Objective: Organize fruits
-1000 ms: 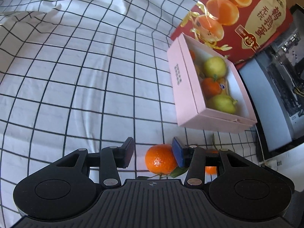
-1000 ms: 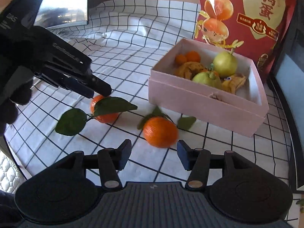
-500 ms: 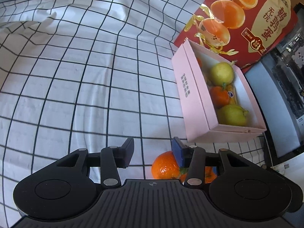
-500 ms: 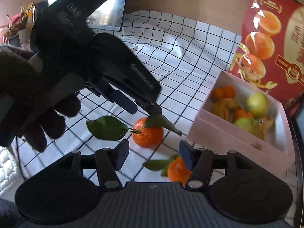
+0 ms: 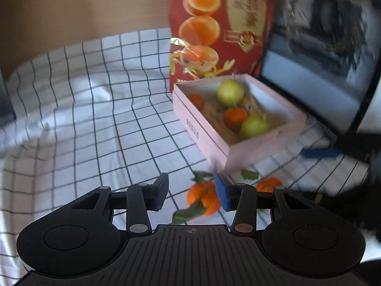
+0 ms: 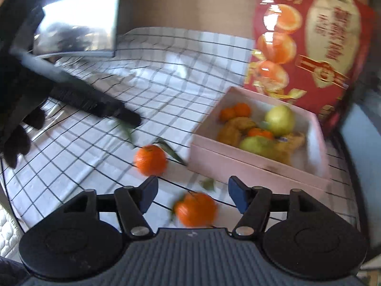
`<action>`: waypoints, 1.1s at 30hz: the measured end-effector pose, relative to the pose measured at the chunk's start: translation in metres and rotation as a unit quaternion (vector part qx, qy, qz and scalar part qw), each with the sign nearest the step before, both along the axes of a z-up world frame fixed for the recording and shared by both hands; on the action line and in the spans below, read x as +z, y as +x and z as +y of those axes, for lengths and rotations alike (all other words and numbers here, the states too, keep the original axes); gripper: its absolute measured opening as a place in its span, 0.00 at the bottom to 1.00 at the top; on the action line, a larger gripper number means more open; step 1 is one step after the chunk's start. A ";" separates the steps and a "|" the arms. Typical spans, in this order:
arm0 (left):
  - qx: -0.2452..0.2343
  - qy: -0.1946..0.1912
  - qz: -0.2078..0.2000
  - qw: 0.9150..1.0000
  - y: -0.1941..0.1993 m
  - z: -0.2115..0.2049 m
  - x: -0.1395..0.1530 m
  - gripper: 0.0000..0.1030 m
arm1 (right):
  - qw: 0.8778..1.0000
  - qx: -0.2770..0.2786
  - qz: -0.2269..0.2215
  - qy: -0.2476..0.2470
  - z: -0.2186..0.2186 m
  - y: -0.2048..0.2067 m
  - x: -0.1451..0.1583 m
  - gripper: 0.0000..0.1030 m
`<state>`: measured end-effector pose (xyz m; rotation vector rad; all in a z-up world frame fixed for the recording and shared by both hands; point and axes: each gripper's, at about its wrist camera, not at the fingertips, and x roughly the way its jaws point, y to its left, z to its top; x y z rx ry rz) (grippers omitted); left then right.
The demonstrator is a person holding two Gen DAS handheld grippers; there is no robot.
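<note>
Swung round from above to a lower, level look at the pink box [image 5: 240, 143]. Right gripper [image 6: 193, 194] just widened, spread around one loose tangerine [image 6: 195, 209]; left gripper [image 5: 191, 191] spread, unclamped, beside another tangerine [image 5: 203, 197] on the table. Both unboxed yet.

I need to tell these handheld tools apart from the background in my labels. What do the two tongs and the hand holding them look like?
Both the left tongs and right tongs have matte black bodies with a ribbed central plate, two round discs, silver pivot rivets and blue pads inside black fingers. In the right wrist view, the hand on the left tongs wears a dark glove. No cables show.
</note>
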<state>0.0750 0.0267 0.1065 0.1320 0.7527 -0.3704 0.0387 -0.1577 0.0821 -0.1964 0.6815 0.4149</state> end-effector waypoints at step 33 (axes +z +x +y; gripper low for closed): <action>0.030 -0.007 0.095 0.995 0.043 -0.023 -0.060 0.52 | 0.995 -0.088 0.053 -0.003 -0.055 -0.012 -0.029 0.65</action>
